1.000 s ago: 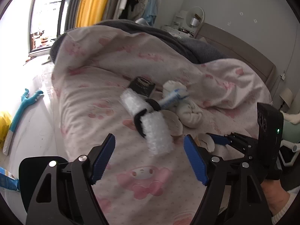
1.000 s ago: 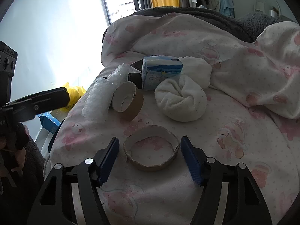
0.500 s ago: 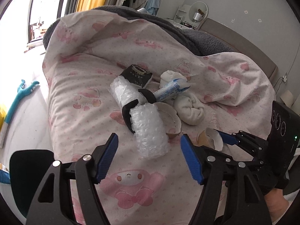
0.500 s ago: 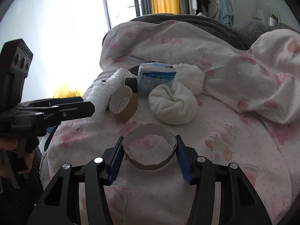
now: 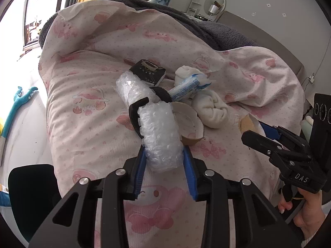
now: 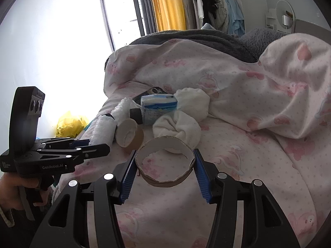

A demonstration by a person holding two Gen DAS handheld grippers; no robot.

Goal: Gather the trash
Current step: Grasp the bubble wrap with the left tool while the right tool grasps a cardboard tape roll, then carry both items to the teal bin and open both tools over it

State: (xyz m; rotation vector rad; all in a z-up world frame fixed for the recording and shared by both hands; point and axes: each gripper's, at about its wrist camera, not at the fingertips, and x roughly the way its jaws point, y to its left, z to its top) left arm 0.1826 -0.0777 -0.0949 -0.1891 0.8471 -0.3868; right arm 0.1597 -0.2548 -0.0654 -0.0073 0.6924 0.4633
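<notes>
While the left wrist view looks straight down the roll of clear bubble wrap with a black band (image 5: 159,132), only the right wrist view shows the wide shallow cardboard ring (image 6: 165,163) whole; from the left it is a brown sliver (image 5: 247,123) at the right hand-held gripper's blue pads. Left view also shows a black printed box (image 5: 148,72) toward the far side of the bed, a teal toy (image 5: 18,101) on the floor past the bed's left edge, and the hand (image 5: 306,215) on the right tool. Right view adds a yellow bag (image 6: 69,123) on the floor and hanging clothes (image 6: 215,2).

Left hand-held gripper (image 5: 164,165): jaws have just been closing, narrow now, pads pressed on both sides of the bubble wrap's near end. Roll lies mid-bed on the pink-print quilt (image 5: 86,103), touching a smaller cardboard tape core (image 5: 190,124).

Right hand-held gripper (image 6: 165,175): partly closed, pads clamped on opposite sides of the cardboard ring, near the bed's front edge. Just beyond it: rolled white socks (image 6: 178,128) and a blue-white tissue pack (image 6: 159,107).
</notes>
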